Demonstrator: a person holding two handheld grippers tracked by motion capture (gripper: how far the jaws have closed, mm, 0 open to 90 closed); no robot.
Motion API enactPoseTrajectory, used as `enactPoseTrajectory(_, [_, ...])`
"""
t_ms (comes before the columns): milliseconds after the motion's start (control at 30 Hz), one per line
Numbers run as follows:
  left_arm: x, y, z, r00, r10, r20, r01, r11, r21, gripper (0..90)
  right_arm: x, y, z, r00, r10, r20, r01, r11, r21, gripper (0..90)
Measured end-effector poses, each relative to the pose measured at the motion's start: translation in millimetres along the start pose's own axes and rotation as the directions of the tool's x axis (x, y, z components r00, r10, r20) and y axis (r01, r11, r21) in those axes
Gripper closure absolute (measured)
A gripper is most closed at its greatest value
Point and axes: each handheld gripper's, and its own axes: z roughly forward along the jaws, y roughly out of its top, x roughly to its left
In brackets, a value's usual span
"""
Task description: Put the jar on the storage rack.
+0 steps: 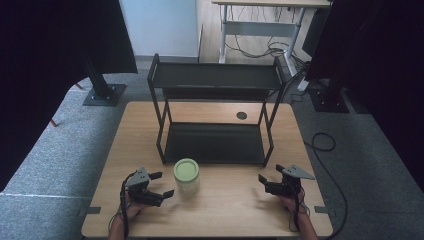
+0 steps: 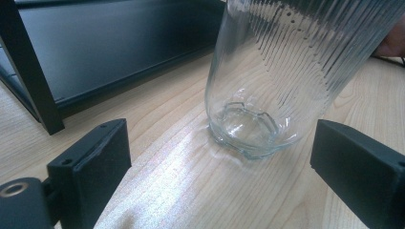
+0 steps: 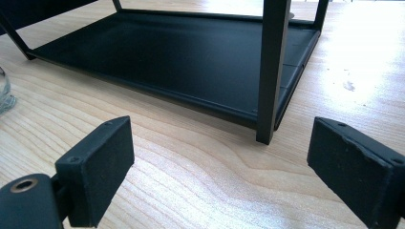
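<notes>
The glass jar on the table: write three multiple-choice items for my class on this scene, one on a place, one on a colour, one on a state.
1. Where does the glass jar stand?
A. On the rack's top shelf
B. On the table, in front of the rack
C. On the floor

2. What colour is the jar's lid?
A. Light green
B. Red
C. Black

3. How is the left claw?
A. Shut on the jar
B. Open, not gripping the jar
C. Shut on the rack's leg

Answers:
1 B: the high view shows it on the wooden table, just before the black rack.
2 A: the lid shows pale green from above.
3 B: in the left gripper view its jaws stand wide apart, short of the jar's base.
</notes>
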Motion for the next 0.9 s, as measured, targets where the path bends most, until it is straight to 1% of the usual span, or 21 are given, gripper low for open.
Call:
enactPoseTrajectory(433, [0.7,-0.2,-0.5,1.0,-0.004,0.005,0.004,1.0,-0.004,5.9,-0.4,0.1,0.1,1.0,0.001,-0.003,-0.001,1.0,0.002,8.4])
enactPoseTrajectory(667, [-0.2,-0.2,-0.5,1.0,0.003,0.004,-0.003,1.0,-0.004,5.8,-0.1,0.0,0.0,1.0,0.0,0.0,0.0,1.0,0.0,8.4])
enactPoseTrajectory(800, [-1.6,0.5,0.8,0.9997,0.014,-0.02,-0.014,0.9999,0.0,4.8,-0.1,0.0,-0.1,1.0,0.001,0.0,-0.001,1.0,-0.001,8.4])
enactPoseTrajectory(900, [-3.4,1.9,1.4,0.9996,0.021,-0.018,-0.021,0.9998,-0.001,4.6,-0.4,0.0,-0.2,1.0,0.003,-0.002,-0.003,1.0,-0.002,8.4])
